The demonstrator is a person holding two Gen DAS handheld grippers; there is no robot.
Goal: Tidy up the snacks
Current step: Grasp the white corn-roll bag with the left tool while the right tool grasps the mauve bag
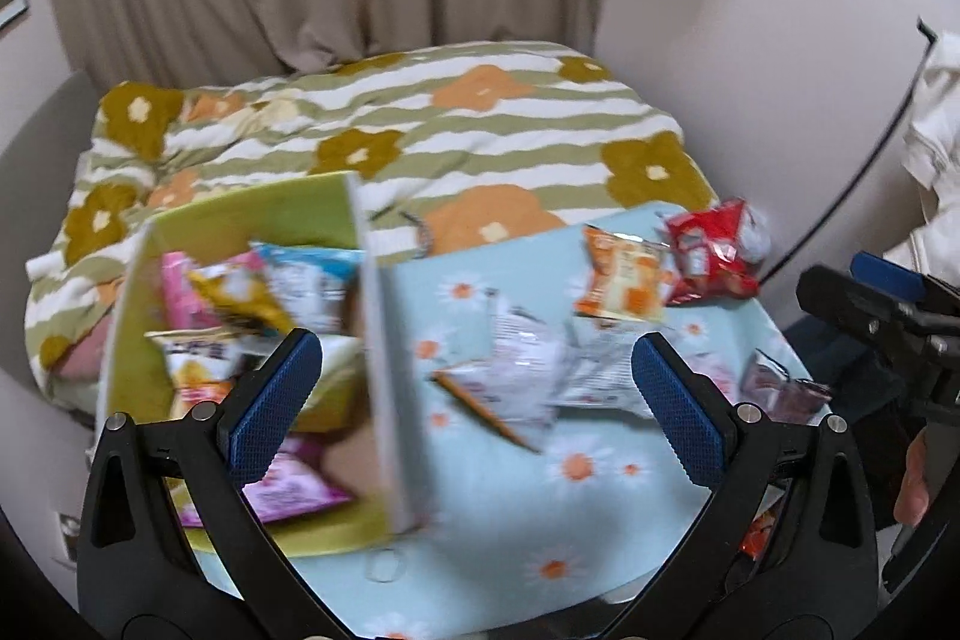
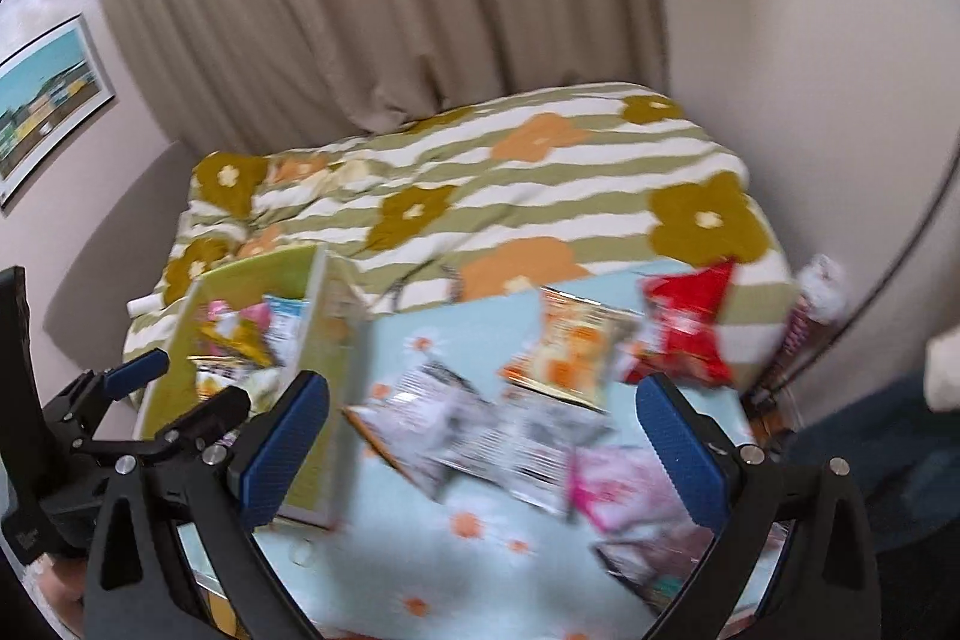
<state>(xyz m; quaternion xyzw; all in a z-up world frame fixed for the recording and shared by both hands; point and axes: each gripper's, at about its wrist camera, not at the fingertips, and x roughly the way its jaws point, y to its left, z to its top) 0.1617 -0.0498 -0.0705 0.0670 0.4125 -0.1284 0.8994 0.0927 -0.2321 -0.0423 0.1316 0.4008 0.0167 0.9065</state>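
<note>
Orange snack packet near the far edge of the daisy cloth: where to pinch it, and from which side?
Probably the near crimped bottom edge of the orange snack packet, coming in low from the front with the right gripper, whose jaws stand open. The packet lies flat, and the red packet crowds its right side.

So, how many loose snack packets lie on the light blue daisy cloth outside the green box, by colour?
Red foil packet: 1
Orange packet: 1
White-and-grey packets: 2
Pink packet: 1
Dark purple packet: 1
Total: 6, though blur may hide more.
</note>
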